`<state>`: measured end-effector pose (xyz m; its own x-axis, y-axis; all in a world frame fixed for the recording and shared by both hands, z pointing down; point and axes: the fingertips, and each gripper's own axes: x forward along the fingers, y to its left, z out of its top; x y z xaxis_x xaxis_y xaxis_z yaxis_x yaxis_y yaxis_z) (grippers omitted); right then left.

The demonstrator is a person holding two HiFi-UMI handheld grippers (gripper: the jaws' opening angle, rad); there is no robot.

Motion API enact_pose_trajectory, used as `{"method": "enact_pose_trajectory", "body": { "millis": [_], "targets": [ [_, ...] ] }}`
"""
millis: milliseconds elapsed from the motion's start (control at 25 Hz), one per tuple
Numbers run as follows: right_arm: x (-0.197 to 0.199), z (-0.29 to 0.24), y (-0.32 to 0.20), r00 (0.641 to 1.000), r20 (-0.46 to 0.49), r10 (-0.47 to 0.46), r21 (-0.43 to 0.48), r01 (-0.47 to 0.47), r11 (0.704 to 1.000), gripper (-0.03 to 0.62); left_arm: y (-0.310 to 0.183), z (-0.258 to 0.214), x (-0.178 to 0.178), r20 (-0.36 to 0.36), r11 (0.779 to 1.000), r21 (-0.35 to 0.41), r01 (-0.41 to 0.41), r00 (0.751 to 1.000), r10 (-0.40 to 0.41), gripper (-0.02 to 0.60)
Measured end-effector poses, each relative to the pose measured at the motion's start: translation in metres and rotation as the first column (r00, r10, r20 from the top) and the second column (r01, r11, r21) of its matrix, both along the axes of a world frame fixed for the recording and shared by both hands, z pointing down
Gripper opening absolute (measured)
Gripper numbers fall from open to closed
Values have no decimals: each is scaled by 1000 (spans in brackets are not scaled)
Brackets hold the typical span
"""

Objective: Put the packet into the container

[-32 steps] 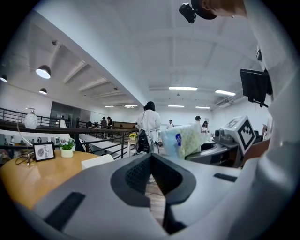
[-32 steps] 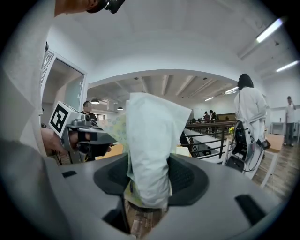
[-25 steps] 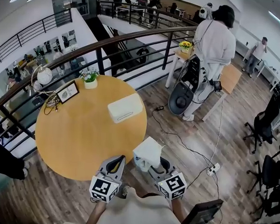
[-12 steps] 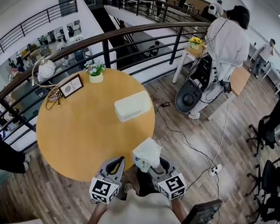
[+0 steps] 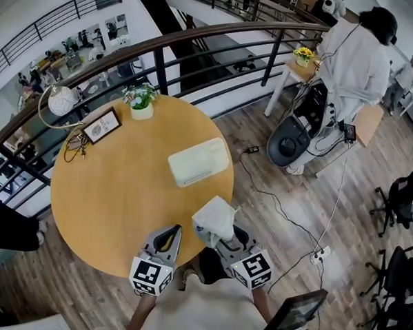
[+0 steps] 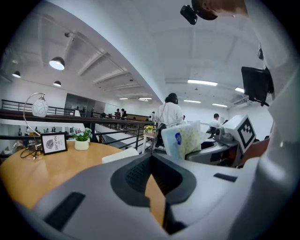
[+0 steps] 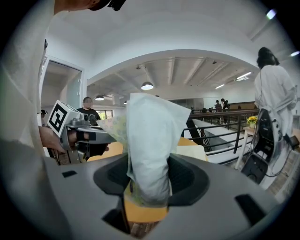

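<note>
Two grippers at the desk (image 5: 116, 184) edge: my left gripper (image 5: 170, 233), jaws together, empty; the white container (image 5: 198, 162) ahead, lying crosswise; the packet (image 5: 214, 218) upright, clamped in my nearer right gripper (image 5: 225, 236).

The small framed sign (image 6: 53, 143) standing on the desk (image 6: 47, 166) bore the word "NATURE", with a smaller line above it too small to read. The blue mark on the packet (image 6: 187, 139) could not be read.
</note>
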<state>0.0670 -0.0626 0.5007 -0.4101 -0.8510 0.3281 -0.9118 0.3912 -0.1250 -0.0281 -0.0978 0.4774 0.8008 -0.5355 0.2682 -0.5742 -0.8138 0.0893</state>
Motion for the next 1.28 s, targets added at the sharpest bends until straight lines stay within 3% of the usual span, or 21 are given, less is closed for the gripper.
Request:
{"method": "enact_pose_trajectory", "body": {
  "millis": [400,800,1280],
  "targets": [
    [48,-7,-89,996,22,-85,20,85,996,218,-70,-8,38,24,996,1,94,995,-94,5],
    [40,16,-128,976,55,-211,-35,213,977,218,-89,9,19,66,973,-51,224,973,-220,5],
    [28,50,-135,979,37,-199,-153,203,967,218,-117,44,9,70,971,-142,194,980,-185,5]
  ]
}}
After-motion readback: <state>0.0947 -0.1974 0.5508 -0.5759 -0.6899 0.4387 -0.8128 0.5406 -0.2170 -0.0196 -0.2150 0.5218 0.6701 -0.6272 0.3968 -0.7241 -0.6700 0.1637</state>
